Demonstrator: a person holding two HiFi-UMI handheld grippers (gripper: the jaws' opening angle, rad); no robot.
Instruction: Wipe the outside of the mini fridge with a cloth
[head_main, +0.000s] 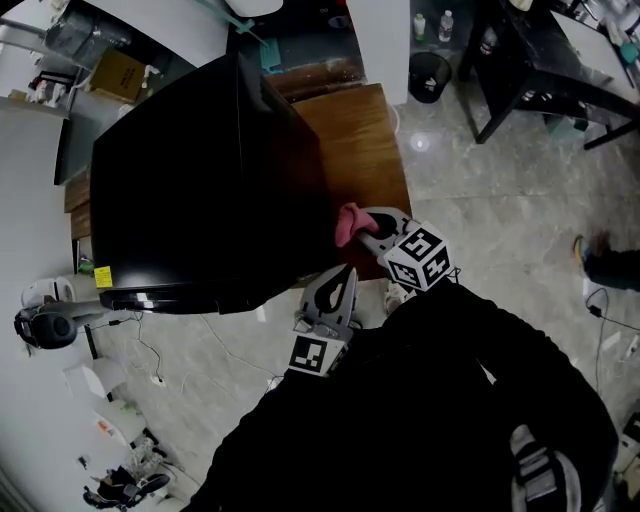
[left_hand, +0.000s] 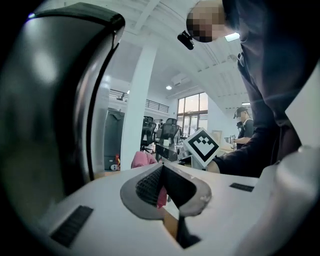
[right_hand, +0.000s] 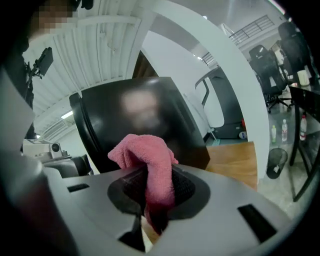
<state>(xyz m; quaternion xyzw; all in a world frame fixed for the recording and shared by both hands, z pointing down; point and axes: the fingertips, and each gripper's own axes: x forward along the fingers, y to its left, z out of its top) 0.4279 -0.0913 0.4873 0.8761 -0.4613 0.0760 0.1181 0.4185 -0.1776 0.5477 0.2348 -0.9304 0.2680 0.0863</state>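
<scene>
Fingers of the right gripper (head_main: 368, 229) were clamped on the pink cloth (head_main: 347, 224), which bunched up just beside the right side of the black mini fridge (head_main: 200, 180); whether it touched could not be told. The mini fridge stood on a wooden worktop (head_main: 362, 150). At the mini fridge's near right corner, the left gripper (head_main: 343, 275) had its fingers closed together, holding nothing.

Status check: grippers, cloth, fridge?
Right gripper shut on pink cloth. Left gripper shut, empty, close by. Cloth up at mini fridge side wall, contact unclear. Nothing seen in the way.
</scene>
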